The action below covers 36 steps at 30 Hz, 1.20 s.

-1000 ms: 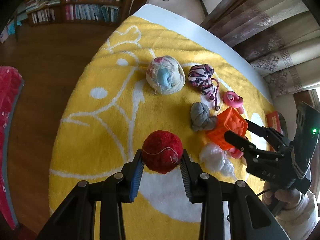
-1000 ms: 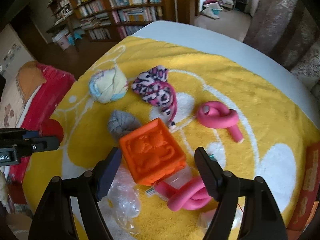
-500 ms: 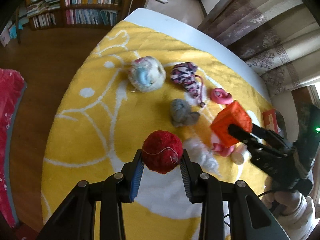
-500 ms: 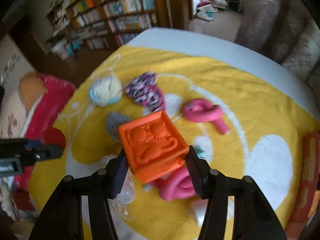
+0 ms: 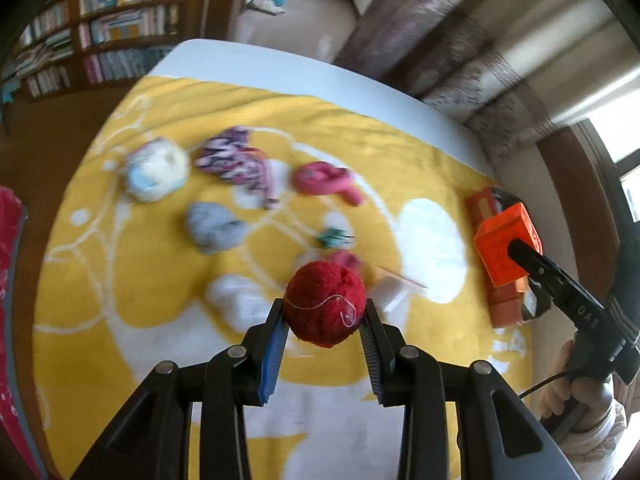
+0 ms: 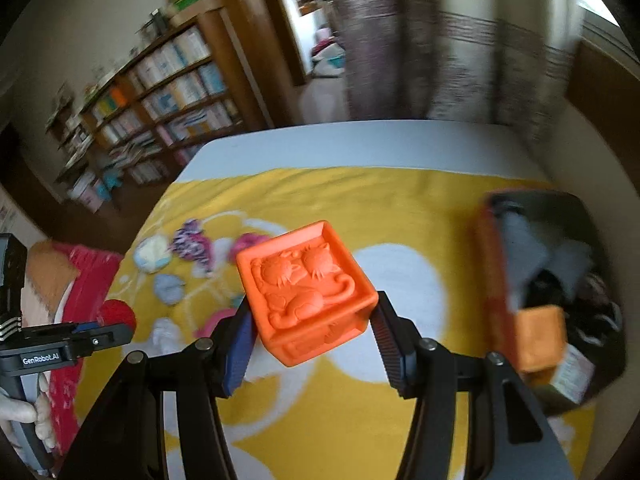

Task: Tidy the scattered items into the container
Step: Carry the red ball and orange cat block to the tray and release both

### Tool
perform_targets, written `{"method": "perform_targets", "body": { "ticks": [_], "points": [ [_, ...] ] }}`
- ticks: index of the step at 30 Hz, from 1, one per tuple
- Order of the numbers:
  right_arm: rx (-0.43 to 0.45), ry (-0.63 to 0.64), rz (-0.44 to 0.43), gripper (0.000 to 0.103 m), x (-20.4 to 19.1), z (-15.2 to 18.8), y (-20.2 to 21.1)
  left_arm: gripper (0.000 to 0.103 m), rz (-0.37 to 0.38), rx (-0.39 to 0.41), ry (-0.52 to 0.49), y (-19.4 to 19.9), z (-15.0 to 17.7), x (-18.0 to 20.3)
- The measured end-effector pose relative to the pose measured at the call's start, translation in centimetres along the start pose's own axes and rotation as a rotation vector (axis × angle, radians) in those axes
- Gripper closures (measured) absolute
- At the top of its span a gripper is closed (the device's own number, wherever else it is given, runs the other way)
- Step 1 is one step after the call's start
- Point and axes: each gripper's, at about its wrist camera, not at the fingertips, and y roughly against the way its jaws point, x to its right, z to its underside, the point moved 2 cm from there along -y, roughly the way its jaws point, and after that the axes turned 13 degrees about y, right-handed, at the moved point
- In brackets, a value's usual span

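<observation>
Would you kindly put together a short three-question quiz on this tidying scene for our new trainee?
1. True or false: the left gripper is shut on the red pompom ball.
2. What is embossed on the orange block in the right gripper? A) cats B) stars C) letters
3. Fill in: the container at the blanket's right edge already holds another ____ block.

Key: 1 true; 2 A; 3 orange.

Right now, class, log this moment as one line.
left tool: shut on fuzzy red ball | right tool: shut on orange embossed cube | dark container: nearby
</observation>
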Motion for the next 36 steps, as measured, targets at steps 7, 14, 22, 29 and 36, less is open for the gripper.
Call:
{"method": "perform_targets", "body": {
  "ticks": [7, 14, 22, 29, 36],
  "points": [
    [0.031, -0.09, 0.08, 0.044, 6.6, 2.7, 3.7, 0.066, 0.044, -0.023, -0.084, -1.9, 2.0, 7.2],
    [0.072, -0.167, 0.156, 0.044, 13.3, 4.0, 6.7, 0.066, 0.073, -0.023, -0.156, -2.7, 3.3, 13.4],
    [0.118, -0.174, 0.216, 0.044, 17.7, 1.8, 7.4, 0.066, 0.084, -0.003, -0.179, -2.6, 3.6, 17.1],
    [0.158, -0.172, 0.247, 0.038, 20.3, -1.0, 5.8, 0.066, 0.08, 0.008, -0.173, -2.7, 3.3, 18.7],
    [0.191, -0.145, 0.305, 0.027, 20.2, -0.2, 6.5, 0.066, 0.09, -0.011, -0.214, -4.1, 3.0, 21.9]
  ]
}}
